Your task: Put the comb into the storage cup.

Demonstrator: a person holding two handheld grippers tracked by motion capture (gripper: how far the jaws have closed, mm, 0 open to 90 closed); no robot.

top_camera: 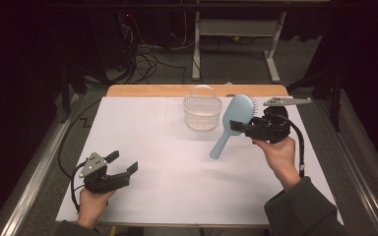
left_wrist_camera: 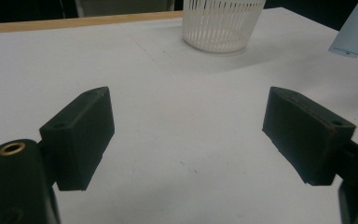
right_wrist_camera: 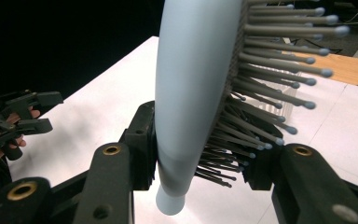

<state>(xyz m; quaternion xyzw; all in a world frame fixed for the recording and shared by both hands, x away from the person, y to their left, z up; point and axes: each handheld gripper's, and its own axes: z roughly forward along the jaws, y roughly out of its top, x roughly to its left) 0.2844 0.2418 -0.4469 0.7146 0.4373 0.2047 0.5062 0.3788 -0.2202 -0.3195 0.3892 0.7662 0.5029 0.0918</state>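
The right claw (top_camera: 237,126) pinches a pale blue brush (top_camera: 232,124), its jaws pressed on the lower part of the head just above the handle; in the right gripper view one jaw bears on the smooth back of the brush (right_wrist_camera: 193,88) and the other pushes into the bristles (right_wrist_camera: 279,70). In the high view the brush is held up off the counter (top_camera: 167,167), head toward 1 o'clock and handle slanting down toward 7 o'clock, with the bristles facing the right hand (top_camera: 278,152). Just beside the head, at its 9 o'clock, a white slotted basket (top_camera: 202,112) stands upright near the far edge of the counter; whether brush and basket touch cannot be told. The left claw (top_camera: 123,163) is spread wide with nothing between its jaws, sitting near the counter's 8 o'clock corner, well apart from the brush, in the left hand (top_camera: 93,199). In the left gripper view the two jaws frame bare white counter (left_wrist_camera: 186,140), with the basket (left_wrist_camera: 221,25) ahead at 12 o'clock and the end of the brush handle (left_wrist_camera: 352,35) at about 2 o'clock. In the right gripper view the left claw (right_wrist_camera: 39,112) shows at 9 o'clock, jaws apart.
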